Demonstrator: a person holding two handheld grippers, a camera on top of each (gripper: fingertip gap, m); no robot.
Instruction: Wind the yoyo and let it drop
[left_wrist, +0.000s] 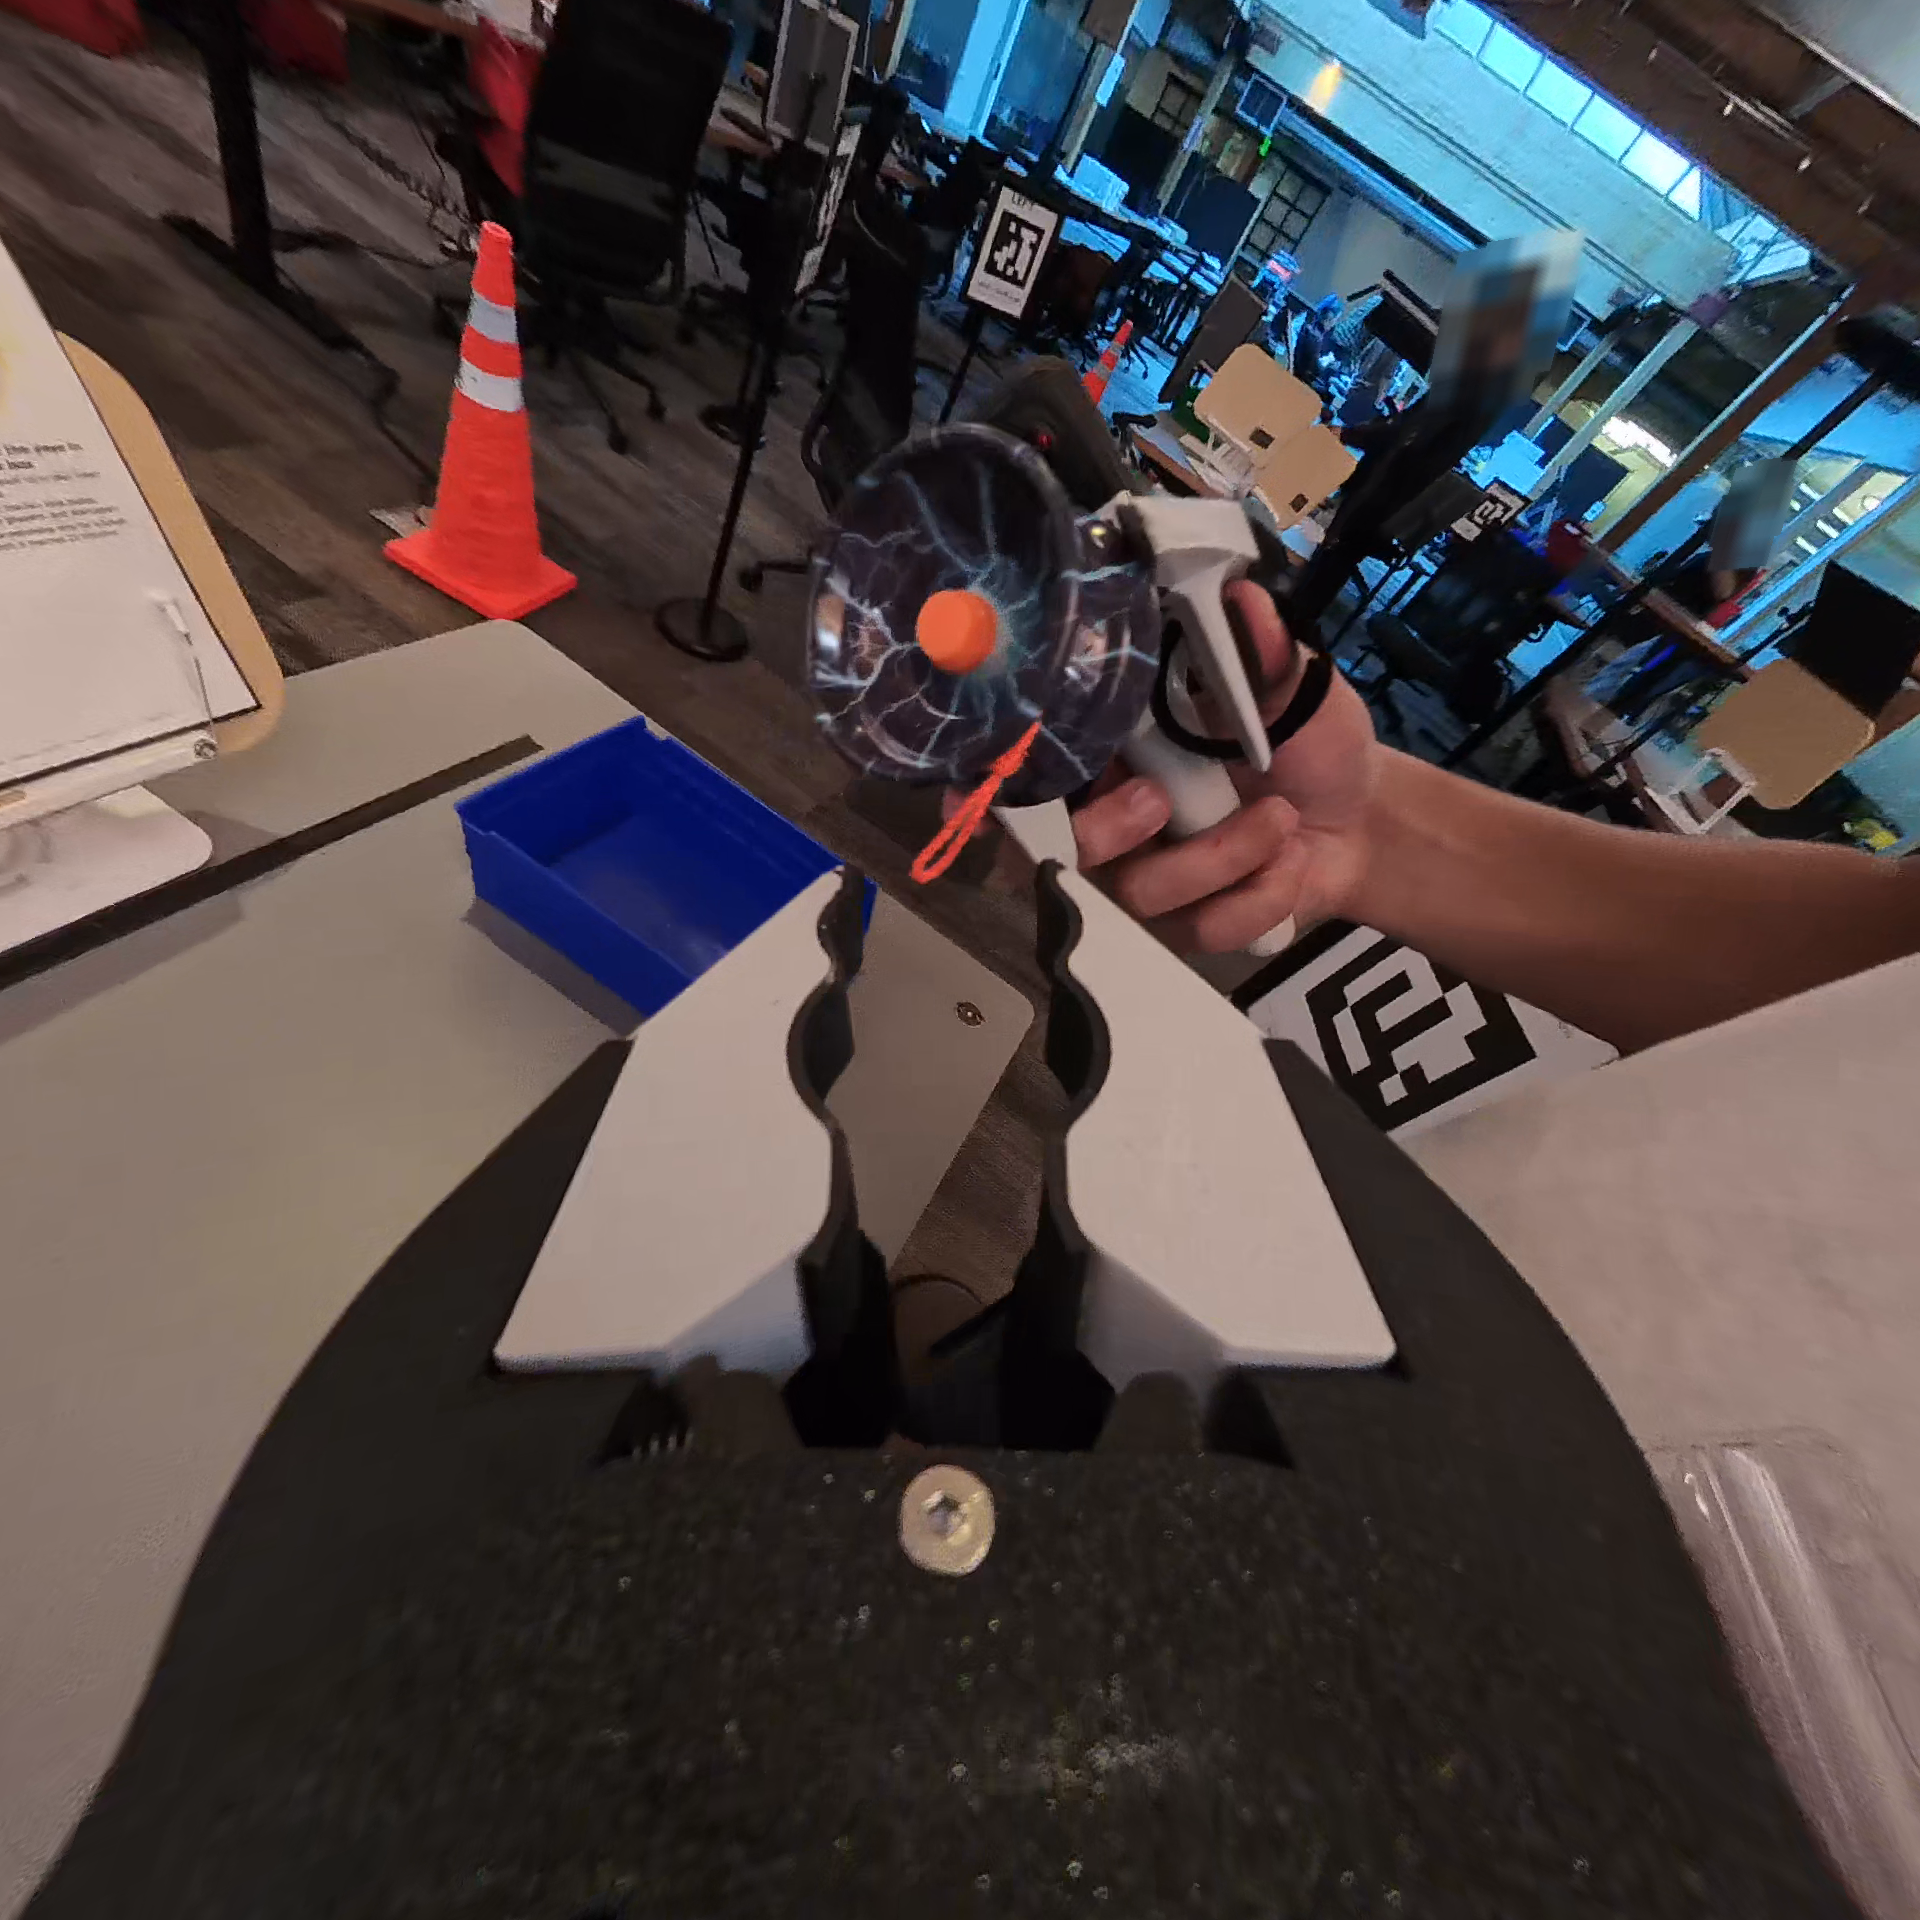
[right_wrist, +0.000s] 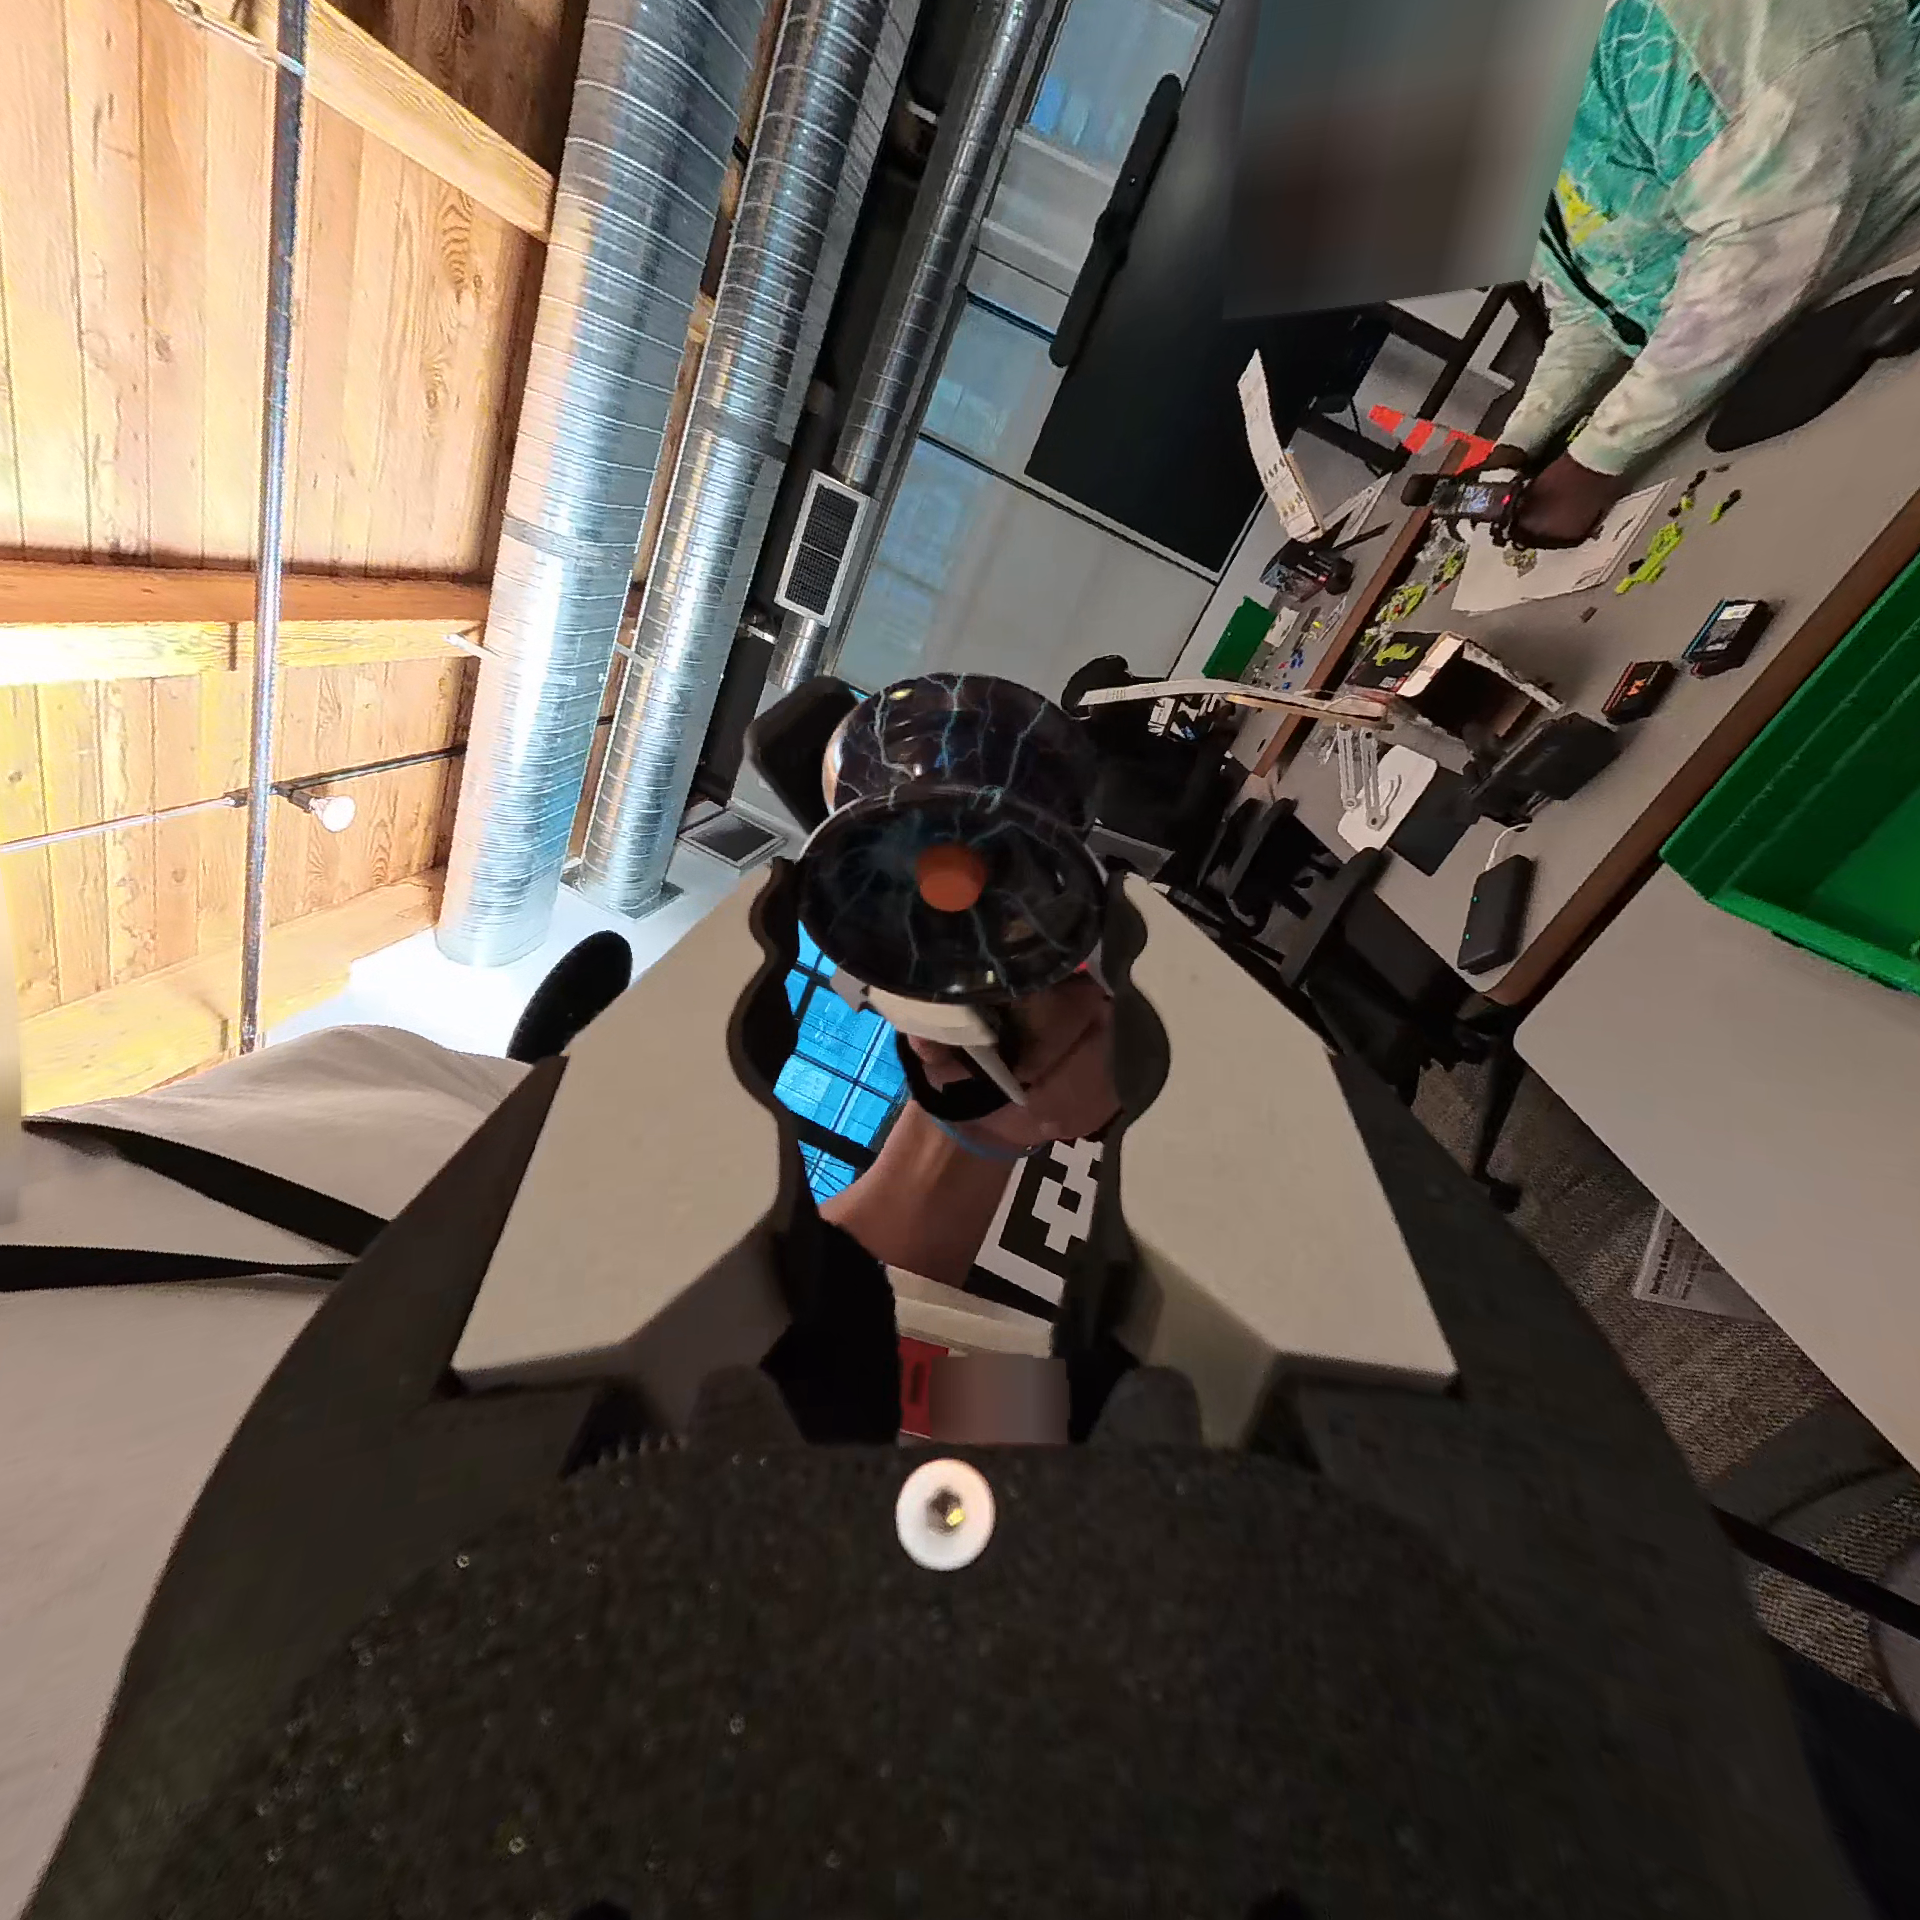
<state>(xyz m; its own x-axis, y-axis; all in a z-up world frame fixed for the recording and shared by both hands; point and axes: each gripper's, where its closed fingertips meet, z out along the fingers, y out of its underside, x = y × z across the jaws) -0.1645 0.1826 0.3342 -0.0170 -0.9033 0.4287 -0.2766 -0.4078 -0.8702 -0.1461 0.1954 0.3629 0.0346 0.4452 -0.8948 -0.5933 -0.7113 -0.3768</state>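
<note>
The left tongs (left_wrist: 951, 894) fill the foreground, released with a clear gap and nothing between them, above the grey tabletop (left_wrist: 260, 1143). Just beyond their tips the dark, lightning-patterned yoyo (left_wrist: 966, 634) sits in the air, grasped at the tips of the right tongs (right_wrist: 940, 914). An orange string loop (left_wrist: 971, 810) dangles below it, near a blue bin (left_wrist: 634, 852).

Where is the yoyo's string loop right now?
Left wrist view: the orange string loop dangles below the yoyo, centre frame, just above the tips of the left hand-held gripper, right of the blue bin.
</note>
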